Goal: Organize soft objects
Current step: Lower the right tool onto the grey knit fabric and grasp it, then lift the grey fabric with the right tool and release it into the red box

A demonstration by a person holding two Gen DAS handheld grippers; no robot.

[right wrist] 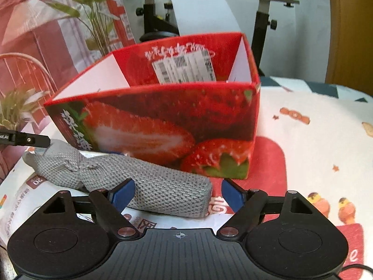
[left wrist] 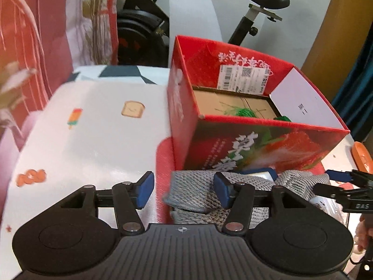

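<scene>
Right wrist view: the right gripper stood open, its blue pads straddling the near right end of a grey knitted cloth without pressing it. The cloth lay stretched leftward over a printed plastic packet, just in front of the open strawberry box on the patterned tablecloth. In the left wrist view the left gripper was also open, one pad over the cloth's left end and the other over bare tablecloth, gripping nothing. Green yarn already sat inside the box. A good lift would probably call for both grippers to settle lower and centre on the knit, close on cloth alone rather than the packet beneath, then rise together to clear the box's near wall before release.
</scene>
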